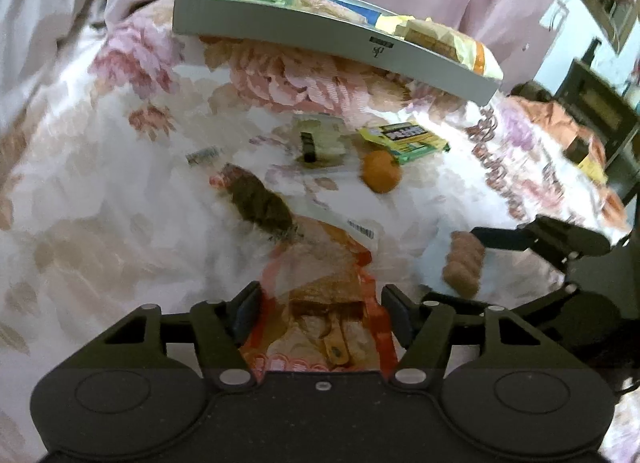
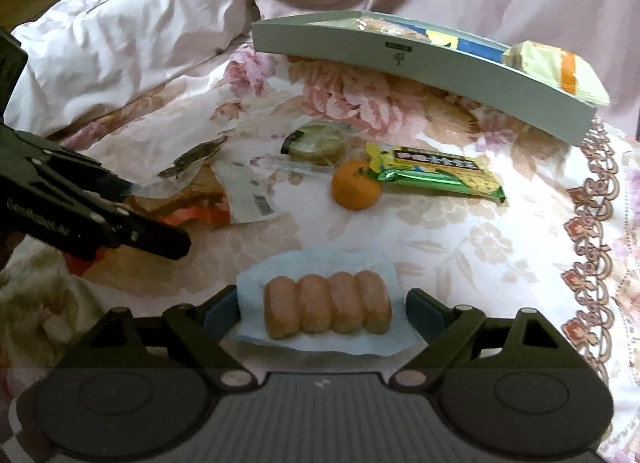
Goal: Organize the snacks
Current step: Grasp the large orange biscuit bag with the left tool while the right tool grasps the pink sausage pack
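Both my grippers are down over the floral bedspread [image 2: 460, 255], each lined up on a snack; the step in hand is picking up loose items for the grey tray [image 2: 400, 63].

My left gripper [image 1: 320, 303] straddles the orange-edged clear snack bag [image 1: 320, 275]. Jaws partly closed either side of it, but whether the pads press on the bag I can't tell, it's blurred there.

My right gripper [image 2: 320, 311] stands wide open around the pack of four small bread rolls [image 2: 327, 305], which lies on its pale blue wrapper; there are gaps on both sides, so nothing is gripped.

The grey tray sits at the far side, already holding a few packets, including a yellow-orange one [image 2: 560, 71] at its right end. Between the rolls and the tray: a mandarin [image 2: 354, 187], touching a green-yellow wafer bar [image 2: 436, 171] on its tray side, and a round wrapped biscuit [image 2: 316, 143] left of that bar. A dark foil packet [image 1: 260, 199] lies just beyond the snack bag toward the tray.

Next move, as I judge it: close the right jaws on the roll pack without crushing it, get a firm pinch on the crinkly bag, lift both, and carry them over the tray wall. The mandarin could roll if bumped.
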